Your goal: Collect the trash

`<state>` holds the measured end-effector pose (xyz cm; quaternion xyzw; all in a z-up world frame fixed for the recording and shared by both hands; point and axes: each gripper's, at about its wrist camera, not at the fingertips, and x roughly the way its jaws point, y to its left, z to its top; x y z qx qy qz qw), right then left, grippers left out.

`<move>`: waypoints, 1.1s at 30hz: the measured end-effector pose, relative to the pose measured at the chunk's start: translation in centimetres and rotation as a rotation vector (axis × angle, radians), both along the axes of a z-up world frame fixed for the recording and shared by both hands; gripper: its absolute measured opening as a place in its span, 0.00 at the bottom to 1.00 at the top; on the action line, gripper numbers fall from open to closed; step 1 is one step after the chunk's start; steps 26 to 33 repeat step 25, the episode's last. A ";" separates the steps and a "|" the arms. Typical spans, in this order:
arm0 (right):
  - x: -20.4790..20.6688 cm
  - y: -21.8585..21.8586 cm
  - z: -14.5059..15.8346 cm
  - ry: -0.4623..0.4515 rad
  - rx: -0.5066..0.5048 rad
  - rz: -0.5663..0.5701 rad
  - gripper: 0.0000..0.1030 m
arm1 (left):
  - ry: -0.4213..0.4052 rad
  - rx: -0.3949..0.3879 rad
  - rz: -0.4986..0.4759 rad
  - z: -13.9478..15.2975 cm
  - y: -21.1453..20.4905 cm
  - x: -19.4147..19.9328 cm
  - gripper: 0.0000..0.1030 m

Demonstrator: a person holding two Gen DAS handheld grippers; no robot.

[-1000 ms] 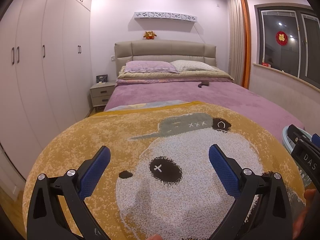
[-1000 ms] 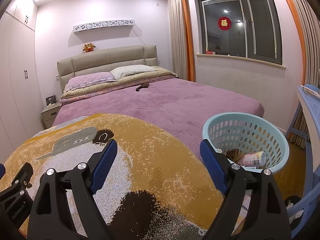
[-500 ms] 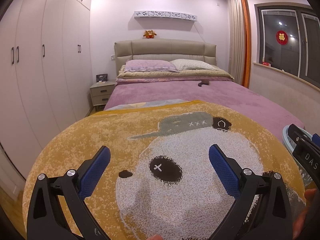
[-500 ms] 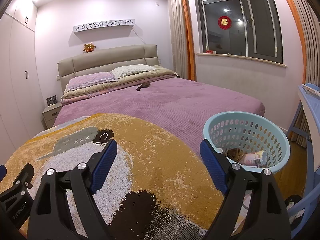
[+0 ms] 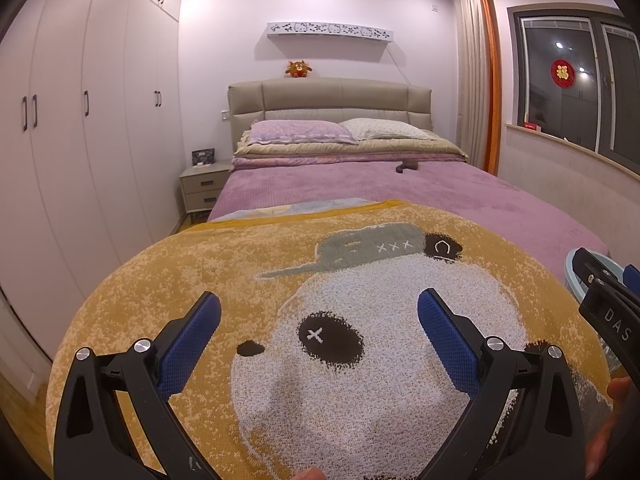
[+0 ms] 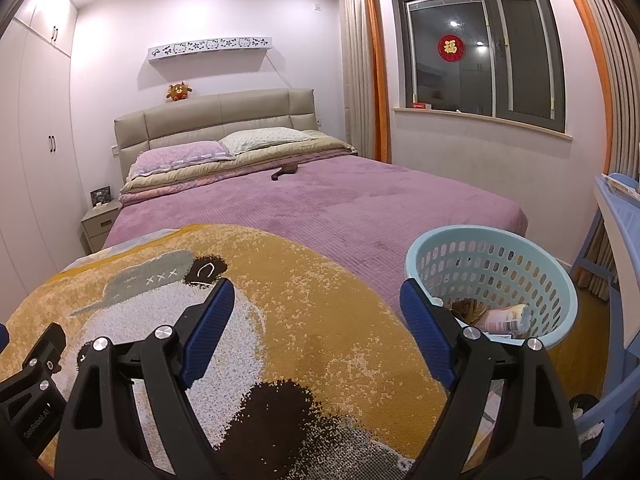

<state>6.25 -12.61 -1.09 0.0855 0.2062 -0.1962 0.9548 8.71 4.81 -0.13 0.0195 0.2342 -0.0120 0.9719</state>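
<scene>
A light blue perforated basket [image 6: 492, 240] stands on the floor at the foot of the bed, right of my right gripper. It holds a pink wrapper [image 6: 504, 314] and some brown trash [image 6: 468, 307]. Its rim also shows in the left wrist view [image 5: 570, 268]. A small dark brown object [image 6: 285, 171] lies far up the purple bedcover, near the pillows; it also shows in the left wrist view [image 5: 407, 166]. My left gripper [image 5: 319, 332] and right gripper [image 6: 316, 322] are both open and empty, held over the yellow bear blanket [image 5: 320, 280].
White wardrobes [image 5: 80, 140] line the left wall, with a nightstand [image 5: 202, 190] beside the bed. A blue desk and chair [image 6: 616, 280] stand at the right, under the window [image 6: 484, 56]. Wood floor shows beside the basket.
Almost nothing has moved. The right wrist view has shifted very slightly, with the basket sitting a touch higher in frame.
</scene>
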 end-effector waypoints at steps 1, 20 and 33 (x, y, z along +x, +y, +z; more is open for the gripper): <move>0.0 0.0 0.0 0.001 0.000 0.001 0.78 | 0.000 0.001 -0.001 0.0 0.0 0.0 0.93; 0.7 0.5 0.1 0.045 -0.027 0.027 0.78 | 0.022 0.013 -0.018 0.6 0.3 0.2 0.93; 1.9 1.2 0.5 0.121 0.016 0.120 0.78 | 0.074 0.001 0.017 1.5 2.2 0.0 0.93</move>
